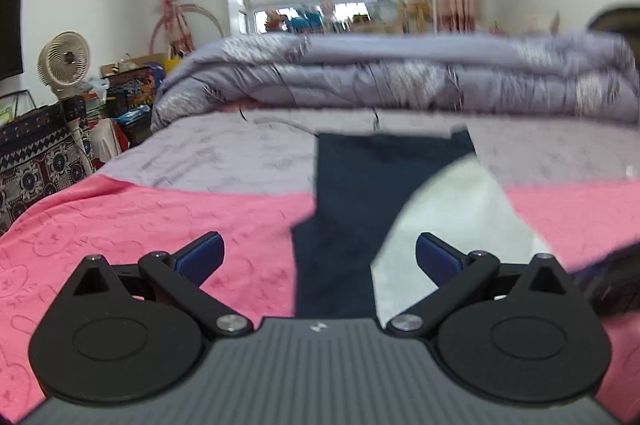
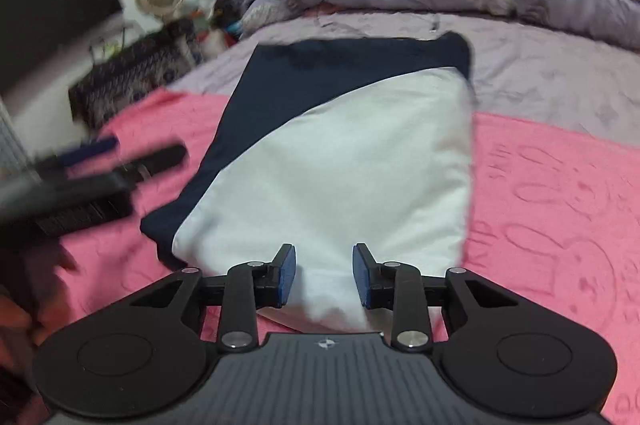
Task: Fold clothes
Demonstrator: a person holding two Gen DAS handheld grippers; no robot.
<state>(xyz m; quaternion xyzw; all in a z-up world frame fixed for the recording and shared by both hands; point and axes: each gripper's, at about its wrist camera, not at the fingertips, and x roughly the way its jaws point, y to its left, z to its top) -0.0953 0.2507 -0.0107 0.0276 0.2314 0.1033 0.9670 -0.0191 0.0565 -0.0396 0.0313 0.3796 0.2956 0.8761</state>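
A folded garment lies on the pink blanket [image 2: 552,185], with a white panel [image 2: 340,153] over a navy layer [image 2: 300,77]. In the left wrist view the navy part [image 1: 352,185] runs up the middle and the white part [image 1: 452,209] lies to its right. My right gripper [image 2: 324,253] hovers over the white panel's near edge. Its jaws stand a little apart and the pads do not press on the cloth. My left gripper [image 1: 318,241] is wide open over the garment's near end with nothing between its fingers. It also shows blurred at the left of the right wrist view [image 2: 140,151].
A folded lilac quilt [image 1: 400,77] lies across the far end of the bed on a grey sheet [image 1: 224,153]. Beside the bed on the left stand a fan [image 1: 64,61] and a patterned box [image 1: 36,145]. A hand [image 2: 24,313] shows at the lower left.
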